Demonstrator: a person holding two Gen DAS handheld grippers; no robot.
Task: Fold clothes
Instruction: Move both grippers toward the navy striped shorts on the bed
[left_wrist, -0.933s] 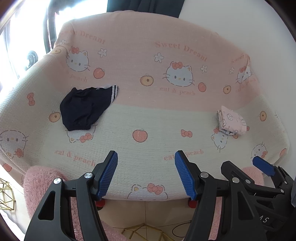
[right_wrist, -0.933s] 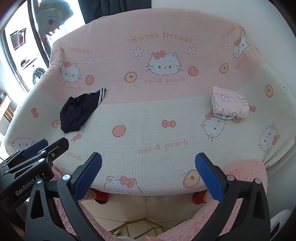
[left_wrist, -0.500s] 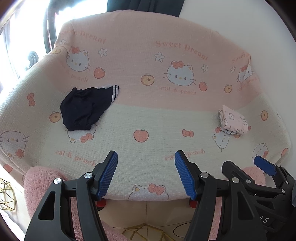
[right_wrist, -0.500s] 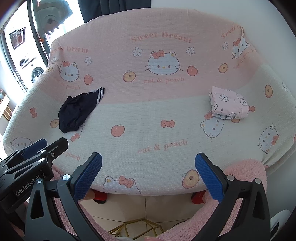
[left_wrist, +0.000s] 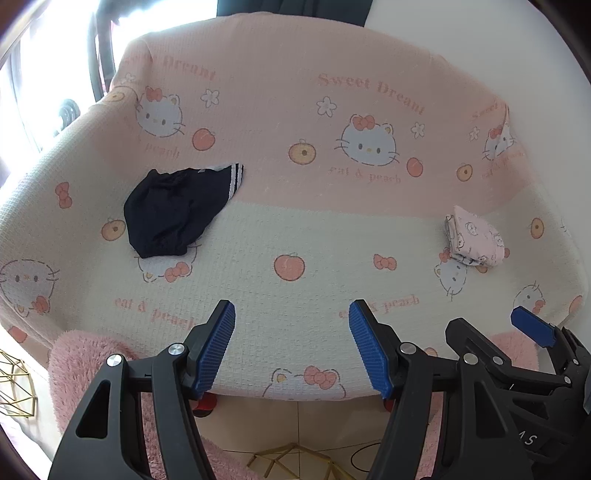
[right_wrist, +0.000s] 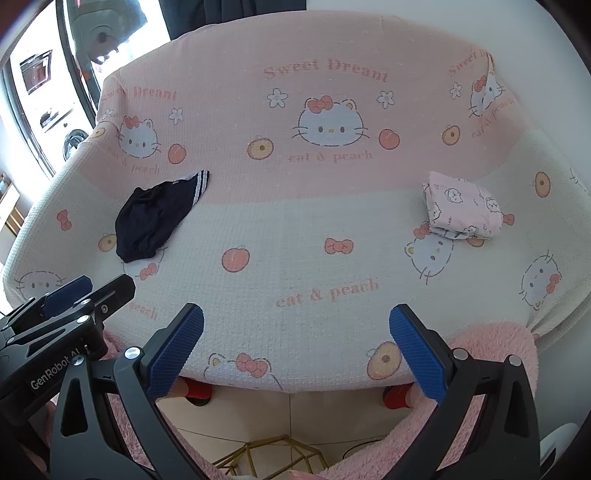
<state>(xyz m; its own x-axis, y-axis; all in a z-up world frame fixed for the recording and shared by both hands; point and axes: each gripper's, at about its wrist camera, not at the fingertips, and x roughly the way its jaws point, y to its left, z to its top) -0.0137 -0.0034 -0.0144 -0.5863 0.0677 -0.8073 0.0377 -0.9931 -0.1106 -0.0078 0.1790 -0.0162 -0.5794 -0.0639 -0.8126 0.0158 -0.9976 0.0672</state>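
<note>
Left wrist view: both my claws, left gripper (left_wrist: 291, 345) and right gripper (right_wrist: 295, 352), hang spread and empty because the dark shorts (left_wrist: 177, 212) lie crumpled, probably unfolded, well ahead on the sofa cover (left_wrist: 332, 236), apart from the folded pink garment (right_wrist: 461, 208).

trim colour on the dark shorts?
White stripes on the navy shorts, along the upper right hem; clearest in the left wrist view.

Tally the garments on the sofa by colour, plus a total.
Navy: 1, the unfolded shorts on the left of the sofa cover
Pink print: 1, the folded piece on the right
Total: 2
</note>
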